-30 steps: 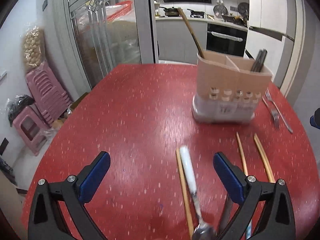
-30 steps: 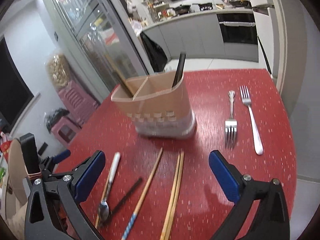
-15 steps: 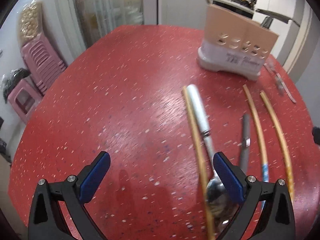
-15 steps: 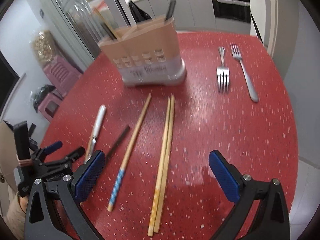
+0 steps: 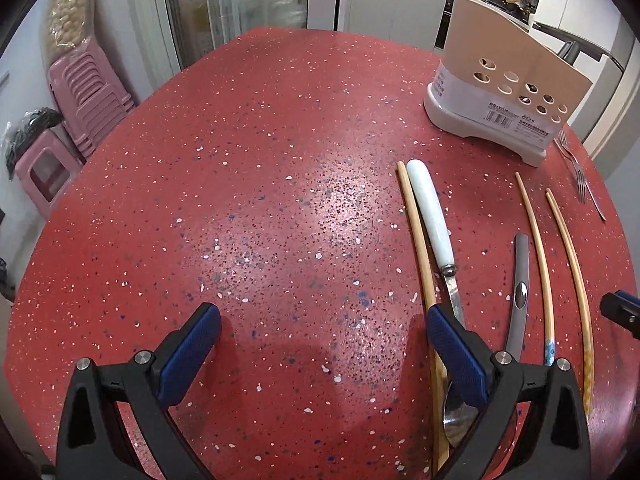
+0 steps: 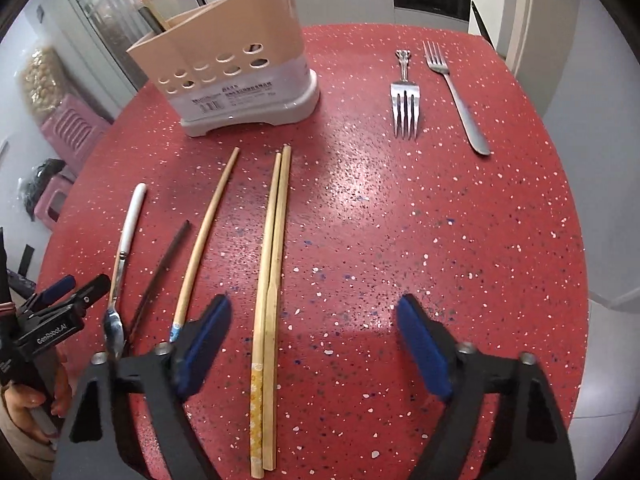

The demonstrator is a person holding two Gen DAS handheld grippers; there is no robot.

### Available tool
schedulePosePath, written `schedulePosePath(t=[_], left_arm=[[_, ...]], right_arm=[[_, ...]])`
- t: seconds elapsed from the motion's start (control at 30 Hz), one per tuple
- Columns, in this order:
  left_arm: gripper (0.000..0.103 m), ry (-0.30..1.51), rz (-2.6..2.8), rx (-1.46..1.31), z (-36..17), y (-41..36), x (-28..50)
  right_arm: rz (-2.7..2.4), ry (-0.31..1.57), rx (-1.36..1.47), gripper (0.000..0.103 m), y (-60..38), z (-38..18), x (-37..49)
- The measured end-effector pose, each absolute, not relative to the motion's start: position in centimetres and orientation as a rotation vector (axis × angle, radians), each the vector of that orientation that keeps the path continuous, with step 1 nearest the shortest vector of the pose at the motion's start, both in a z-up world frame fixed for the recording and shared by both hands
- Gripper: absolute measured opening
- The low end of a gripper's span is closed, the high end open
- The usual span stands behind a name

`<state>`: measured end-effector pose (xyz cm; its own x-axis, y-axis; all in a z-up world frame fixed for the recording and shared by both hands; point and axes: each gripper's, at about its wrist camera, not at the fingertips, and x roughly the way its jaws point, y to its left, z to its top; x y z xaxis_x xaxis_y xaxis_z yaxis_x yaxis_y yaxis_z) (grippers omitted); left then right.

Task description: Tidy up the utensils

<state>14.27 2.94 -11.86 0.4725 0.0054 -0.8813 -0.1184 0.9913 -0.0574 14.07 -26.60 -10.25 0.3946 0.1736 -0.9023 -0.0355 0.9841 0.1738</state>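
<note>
On the red speckled table (image 5: 260, 208) lie loose utensils. My left gripper (image 5: 322, 320) hangs open low over bare table. Its right finger (image 5: 456, 356) covers part of a wooden chopstick (image 5: 416, 232) and a white-handled spoon (image 5: 430, 208). My right gripper (image 6: 314, 308) is open and its jaws are closing. A pair of wooden chopsticks (image 6: 272, 264) lies between them near the left pad, untouched. A blue-tipped chopstick (image 6: 204, 236) and a dark chopstick (image 6: 164, 264) lie to the left. The beige utensil holder (image 6: 232, 76) stands behind, holding a few utensils.
Two forks (image 6: 405, 108) (image 6: 460, 100) lie at the far right of the table. My left gripper (image 6: 82, 282) and the hand that holds it show at the left edge of the right wrist view. Pink stools (image 5: 80, 92) stand on the floor beyond the table's left edge.
Both grippers have dropped toward the table and tipped downward, so the utensils look larger and nearer. The right gripper's jaws have narrowed. The left jaws stay wide.
</note>
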Motion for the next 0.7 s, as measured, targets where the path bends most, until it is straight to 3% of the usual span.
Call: schedulePosePath(t=[0.07,0.43,0.7], left_arm=[[0.103,1.076,0.084,-0.112,-11.8,3.1,14.4],[0.103,1.079,0.098,-0.089,-12.8,3.6,14.4],[0.103,1.076,0.11,-0.094,-12.9,4.1,14.4]], right_arm=[[0.135,1.177,0.139,0.068,-26.6,-10.7,14.2],[0.141,1.162,0.0,0.065,-24.6,-11.2,13.9],[0.128,1.151,0.002,0.056,-24.9,-11.1,13.7]])
